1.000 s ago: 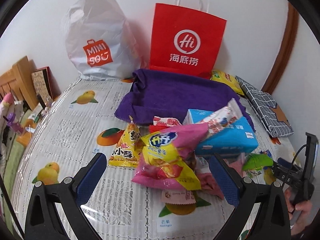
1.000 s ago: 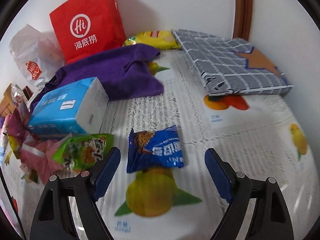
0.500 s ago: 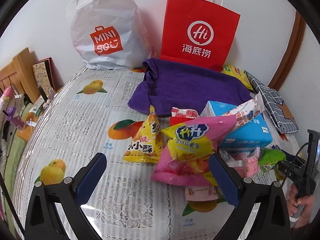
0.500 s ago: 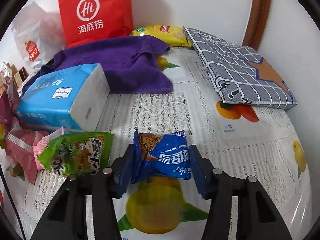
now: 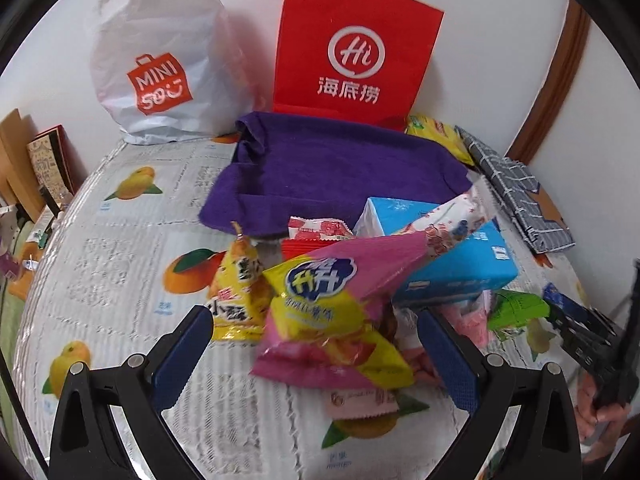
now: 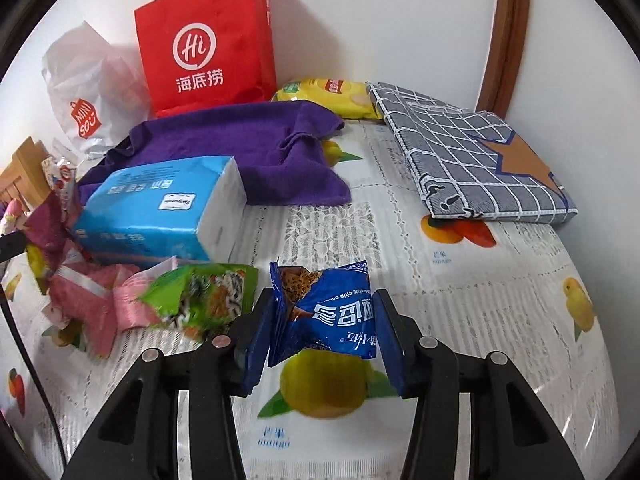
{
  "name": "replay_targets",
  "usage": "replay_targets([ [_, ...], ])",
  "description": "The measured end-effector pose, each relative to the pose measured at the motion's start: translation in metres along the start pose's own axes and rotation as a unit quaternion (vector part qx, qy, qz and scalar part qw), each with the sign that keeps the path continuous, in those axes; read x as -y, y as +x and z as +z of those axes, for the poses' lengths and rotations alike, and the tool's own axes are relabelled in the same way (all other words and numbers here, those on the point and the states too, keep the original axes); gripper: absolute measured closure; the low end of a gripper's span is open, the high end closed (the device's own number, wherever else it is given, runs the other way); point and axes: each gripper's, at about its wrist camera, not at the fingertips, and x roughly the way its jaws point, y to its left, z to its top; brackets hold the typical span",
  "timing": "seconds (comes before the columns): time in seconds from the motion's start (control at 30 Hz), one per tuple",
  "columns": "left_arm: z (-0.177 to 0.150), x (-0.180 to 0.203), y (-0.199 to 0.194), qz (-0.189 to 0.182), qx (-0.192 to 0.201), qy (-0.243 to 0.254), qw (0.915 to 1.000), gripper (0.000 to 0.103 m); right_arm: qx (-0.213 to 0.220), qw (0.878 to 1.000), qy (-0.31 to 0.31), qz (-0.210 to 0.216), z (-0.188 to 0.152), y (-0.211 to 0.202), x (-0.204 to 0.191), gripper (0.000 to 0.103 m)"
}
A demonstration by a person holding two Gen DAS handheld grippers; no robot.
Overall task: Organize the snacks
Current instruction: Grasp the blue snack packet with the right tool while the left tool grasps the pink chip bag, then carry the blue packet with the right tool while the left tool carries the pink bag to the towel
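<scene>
My right gripper [image 6: 324, 320] is shut on a blue cookie packet [image 6: 332, 312], which crumples between the pads just above the fruit-print tablecloth [image 6: 460, 320]. A green snack packet [image 6: 200, 296] lies to its left. In the left wrist view my left gripper [image 5: 316, 350] stands open, its fingers either side of a pink-and-yellow snack bag [image 5: 332, 312] without touching it. A yellow triangular packet [image 5: 240, 292] and a red-and-white packet [image 5: 316, 232] lie in the same pile. The right gripper [image 5: 592, 340] shows at that view's right edge, held by a hand.
A blue tissue pack [image 6: 160, 208] and a purple towel [image 6: 248, 140] lie behind the snacks. A red paper bag [image 6: 208, 40] and a white plastic bag [image 6: 88, 92] stand at the wall. A yellow chip bag [image 6: 328, 94] and a checked grey bag [image 6: 472, 152] are at the back right.
The right gripper's jaws closed on the blue cookie packet and raised it slightly. The left gripper drifted a little closer to the snack pile, still open.
</scene>
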Motion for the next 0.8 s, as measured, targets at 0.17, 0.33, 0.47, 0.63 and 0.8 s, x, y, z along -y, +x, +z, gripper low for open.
replay_targets([
  [0.17, 0.001, 0.006, 0.024, 0.0, -0.029, 0.001, 0.9996, 0.007, -0.004, 1.0, 0.004, -0.002, -0.004, -0.008, 0.001, 0.055],
  [0.33, 0.001, 0.004, 0.032, -0.005, -0.06, -0.003, 0.9982, 0.039, -0.004, 1.0, -0.001, 0.002, -0.002, -0.013, -0.003, 0.055],
  [0.47, -0.002, 0.0, 0.019, -0.009, -0.059, 0.009, 0.9982, 0.043, 0.007, 1.0, -0.012, -0.001, 0.003, -0.021, -0.011, 0.055],
  [0.63, -0.01, -0.006, -0.001, -0.02, -0.059, 0.015, 0.9979, 0.044, 0.012, 1.0, -0.015, 0.009, 0.005, -0.031, -0.024, 0.055],
  [0.8, -0.014, -0.005, -0.026, -0.033, -0.045, 0.021, 0.9982, 0.044, 0.023, 0.999, -0.025, 0.017, 0.007, -0.05, -0.04, 0.055],
])
